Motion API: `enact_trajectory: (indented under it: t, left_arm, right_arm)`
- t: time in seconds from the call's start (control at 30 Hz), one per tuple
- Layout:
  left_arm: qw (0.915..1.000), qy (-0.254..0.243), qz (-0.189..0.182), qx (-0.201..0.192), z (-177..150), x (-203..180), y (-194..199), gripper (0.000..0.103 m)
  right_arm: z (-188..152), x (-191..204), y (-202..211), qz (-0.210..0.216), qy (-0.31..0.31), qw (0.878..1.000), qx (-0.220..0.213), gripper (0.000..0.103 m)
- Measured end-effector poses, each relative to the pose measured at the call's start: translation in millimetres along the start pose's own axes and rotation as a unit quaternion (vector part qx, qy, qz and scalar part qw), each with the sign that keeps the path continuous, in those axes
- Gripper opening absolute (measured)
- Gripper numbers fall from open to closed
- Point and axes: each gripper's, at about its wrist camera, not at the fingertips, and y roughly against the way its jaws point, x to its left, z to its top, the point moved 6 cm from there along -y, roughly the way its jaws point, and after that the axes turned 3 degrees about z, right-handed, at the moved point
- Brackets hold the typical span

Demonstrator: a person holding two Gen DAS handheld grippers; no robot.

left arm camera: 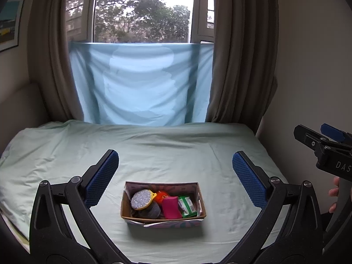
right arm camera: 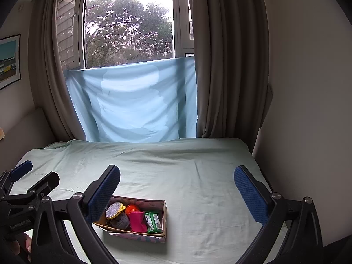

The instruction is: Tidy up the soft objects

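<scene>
A small open cardboard box (left arm camera: 125,206) sits on the pale green bed sheet (left arm camera: 167,149). It holds a round silvery scrubber (left arm camera: 142,199), a grey sponge (left arm camera: 150,211), a pink pouch (left arm camera: 170,206), a green packet (left arm camera: 187,205) and something orange (left arm camera: 161,195). My left gripper (left arm camera: 176,176) is open and empty, above and behind the box. In the right wrist view the box (right arm camera: 164,215) lies at lower left, and my right gripper (right arm camera: 177,191) is open and empty above it.
A light blue cloth (left arm camera: 140,83) hangs under the window between brown curtains (left arm camera: 237,61). A wall (right arm camera: 308,110) runs along the bed's right edge. The right gripper shows at the right edge of the left wrist view (left arm camera: 316,136); the left gripper shows at the left edge of the right wrist view (right arm camera: 35,176).
</scene>
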Motion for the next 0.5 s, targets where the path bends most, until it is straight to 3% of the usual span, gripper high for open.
enact_trajectory:
  t: [0.5]
  left_arm:
    - [0.9999, -0.002, 0.003, 0.009, -5.0, -2.4, -14.4, 0.103]
  right_arm:
    - [-1.0, 1.2, -5.9, 0.001, -0.003, 1.0, 0.009, 0.103]
